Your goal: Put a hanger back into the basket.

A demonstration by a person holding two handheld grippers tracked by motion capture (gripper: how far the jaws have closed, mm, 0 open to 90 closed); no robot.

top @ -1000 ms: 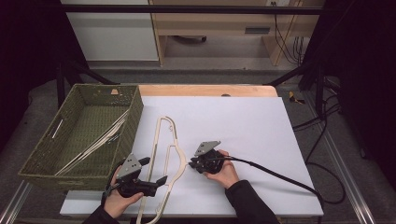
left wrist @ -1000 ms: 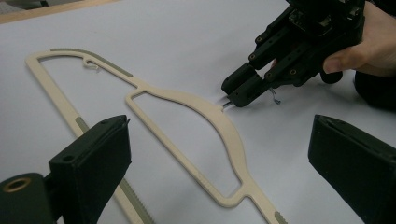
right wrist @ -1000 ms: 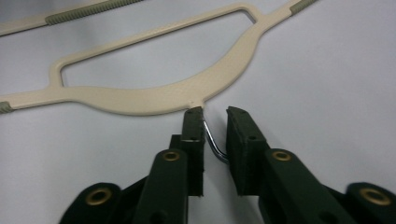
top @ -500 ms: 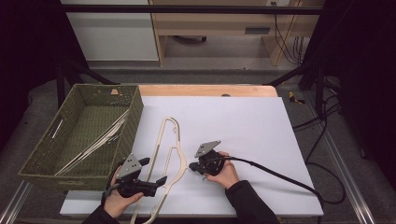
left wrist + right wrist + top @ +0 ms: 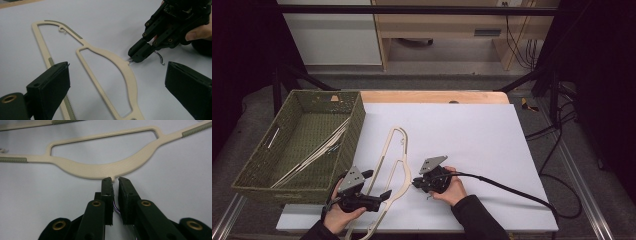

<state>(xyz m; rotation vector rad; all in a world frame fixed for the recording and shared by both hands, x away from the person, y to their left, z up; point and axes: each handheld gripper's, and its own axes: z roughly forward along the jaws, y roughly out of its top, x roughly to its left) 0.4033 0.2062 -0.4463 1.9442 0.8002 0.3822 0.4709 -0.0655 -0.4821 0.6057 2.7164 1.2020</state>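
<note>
A cream plastic hanger (image 5: 406, 175) lies flat on the white table (image 5: 472, 135). My right gripper (image 5: 413, 183) points its tips at the hanger's neck stub (image 5: 113, 178). A thin metal hook (image 5: 160, 56) runs between its pads, and its curved end sticks out behind the jaws. Those jaws have just been opening slightly and stand almost together on the wire (image 5: 114, 207). My left gripper (image 5: 377, 184) is open, one jaw on each side of the hanger's lower end (image 5: 125, 72), touching nothing.
A green woven basket (image 5: 354, 132) stands at the table's left with several pale hangers (image 5: 312, 152) inside. The right gripper's black cable (image 5: 512, 190) trails across the table to the right edge. Dark stands and floor cables surround the table.
The hanger's far end has shifted slightly to the right. Both hands stay almost where they were.
</note>
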